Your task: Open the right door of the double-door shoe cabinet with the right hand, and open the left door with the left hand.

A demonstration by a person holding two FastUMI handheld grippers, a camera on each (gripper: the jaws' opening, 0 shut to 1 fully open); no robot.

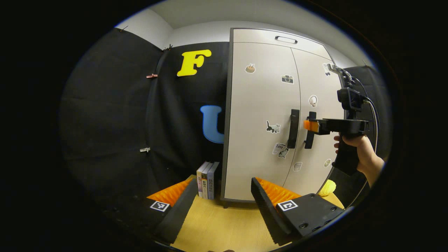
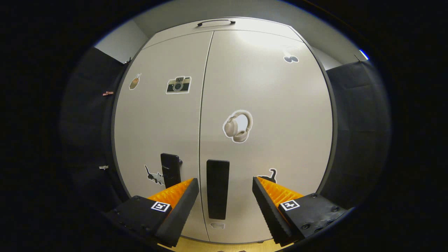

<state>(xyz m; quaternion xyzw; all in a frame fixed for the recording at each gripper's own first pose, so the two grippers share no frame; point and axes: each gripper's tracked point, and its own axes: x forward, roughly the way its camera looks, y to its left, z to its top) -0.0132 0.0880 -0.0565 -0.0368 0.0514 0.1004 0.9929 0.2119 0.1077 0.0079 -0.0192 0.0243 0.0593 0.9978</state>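
The smooth pale cabinet (image 2: pixel 224 105) stands shut on the wooden tabletop (image 1: pixel 224 224). The right gripper (image 2: pixel 225 192), jaws spread, brackets the right door's flat black handle (image 2: pixel 217 189). The left gripper (image 1: pixel 224 197), jaws spread, hangs well back.

The left gripper (image 1: pixel 220 196) is showing black finger bodies with ribbed inner faces, a square black-and-white marker on each and screws in the right one. The right gripper (image 2: pixel 225 197) is showing the same build. In the left gripper view a bare hand (image 1: pixel 360 150) is gripping its black handle, a boxy camera and cable riding above.
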